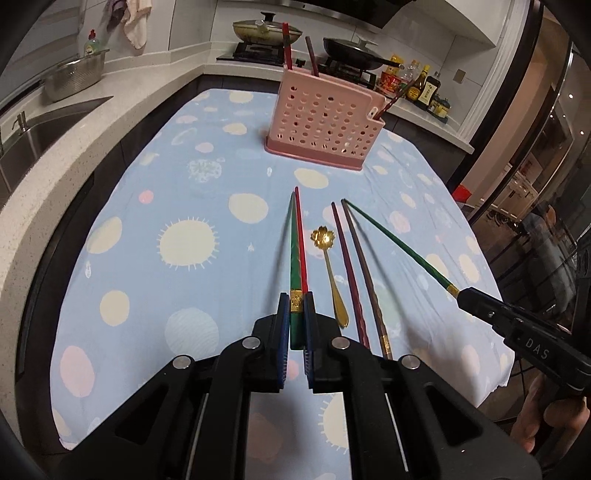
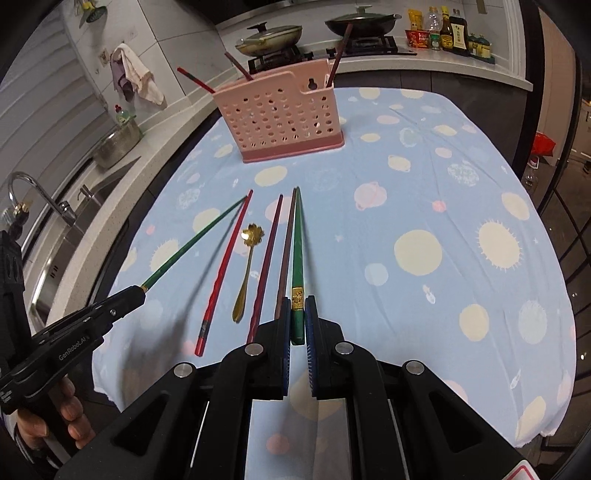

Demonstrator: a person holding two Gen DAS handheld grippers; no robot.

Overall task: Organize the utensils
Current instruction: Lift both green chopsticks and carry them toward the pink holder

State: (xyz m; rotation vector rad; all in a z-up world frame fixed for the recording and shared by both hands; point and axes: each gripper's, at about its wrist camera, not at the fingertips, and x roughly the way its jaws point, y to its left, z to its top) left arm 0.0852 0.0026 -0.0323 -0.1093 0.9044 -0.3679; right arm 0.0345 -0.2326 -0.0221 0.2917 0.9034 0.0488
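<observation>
My left gripper (image 1: 296, 310) is shut on a green chopstick (image 1: 294, 266), held above the cloth; a red chopstick (image 1: 301, 243) lies on the table right beside it. My right gripper (image 2: 297, 312) is shut on another green chopstick (image 2: 297, 251), also lifted. Each gripper shows in the other view, the right gripper (image 1: 466, 297) and the left gripper (image 2: 133, 295). On the table lie a gold flower spoon (image 1: 328, 269), a dark red chopstick (image 1: 347, 273) and a brown chopstick (image 1: 365, 280). The pink perforated utensil holder (image 1: 323, 122) stands at the far end with three chopsticks in it.
The table wears a blue cloth with pale dots (image 1: 192, 206). A counter with a sink (image 1: 48, 125) and a steel colander (image 1: 75, 74) runs along the left. A stove with pans (image 1: 266, 31) and sauce bottles (image 1: 424, 86) stand behind the holder.
</observation>
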